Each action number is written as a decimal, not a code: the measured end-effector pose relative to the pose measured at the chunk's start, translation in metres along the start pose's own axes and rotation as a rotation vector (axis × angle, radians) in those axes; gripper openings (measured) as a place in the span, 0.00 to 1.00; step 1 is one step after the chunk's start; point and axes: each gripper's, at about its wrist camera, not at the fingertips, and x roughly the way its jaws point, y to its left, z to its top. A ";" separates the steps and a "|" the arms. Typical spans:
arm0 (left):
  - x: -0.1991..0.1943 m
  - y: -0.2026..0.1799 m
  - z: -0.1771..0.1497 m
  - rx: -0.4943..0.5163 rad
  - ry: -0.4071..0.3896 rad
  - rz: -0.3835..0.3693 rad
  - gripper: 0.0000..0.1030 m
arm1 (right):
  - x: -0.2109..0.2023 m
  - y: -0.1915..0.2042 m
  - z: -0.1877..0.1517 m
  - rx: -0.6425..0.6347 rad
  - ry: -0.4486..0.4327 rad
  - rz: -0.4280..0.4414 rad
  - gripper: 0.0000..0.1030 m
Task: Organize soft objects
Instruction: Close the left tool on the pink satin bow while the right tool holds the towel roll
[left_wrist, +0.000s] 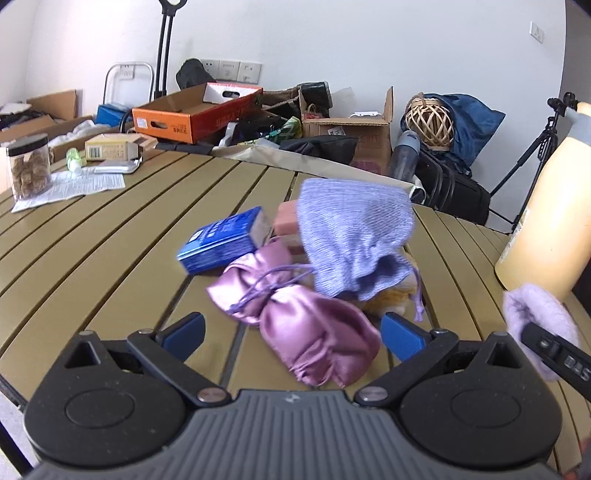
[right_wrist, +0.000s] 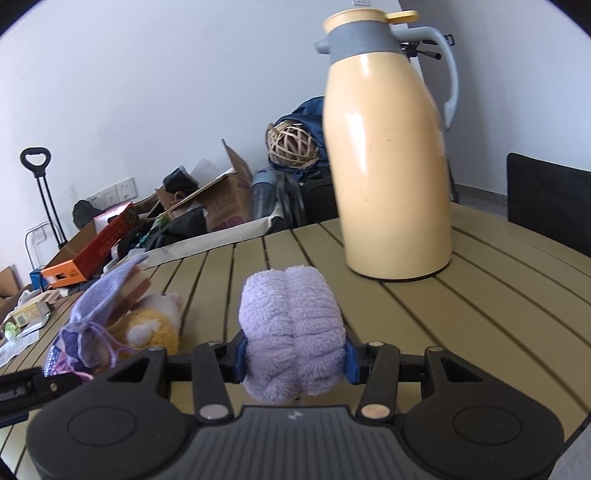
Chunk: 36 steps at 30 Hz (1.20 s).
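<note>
Fingers of the right gripper (right_wrist: 294, 357) pinch a lilac towel (right_wrist: 291, 332) above the bench (right_wrist: 480, 314); left gripper (left_wrist: 291, 328) spreads wide, empty, around a satin pouch (left_wrist: 317, 338). Keep the squeeze steady, clear the jug (right_wrist: 391, 147).

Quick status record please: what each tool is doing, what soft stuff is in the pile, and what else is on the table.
right tool: shut on the fuzzy lavender cloth, held above the slatted table
left tool: open, empty, pink satin pouch lying between its fingers
pile: pink satin pouch, knitted lilac pouch, yellow plush toy
hard items in pile: blue box, pink block
other: yellow thermos jug upright on the table
</note>
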 end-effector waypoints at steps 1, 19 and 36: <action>0.002 -0.005 0.000 0.015 -0.008 0.013 1.00 | -0.001 -0.004 0.001 0.001 0.000 -0.004 0.45; 0.046 -0.025 0.004 -0.029 0.079 0.173 1.00 | -0.008 -0.034 0.001 0.007 -0.017 -0.046 0.45; 0.039 -0.010 -0.001 -0.035 0.044 0.152 0.44 | -0.012 -0.030 0.001 0.021 -0.033 -0.019 0.45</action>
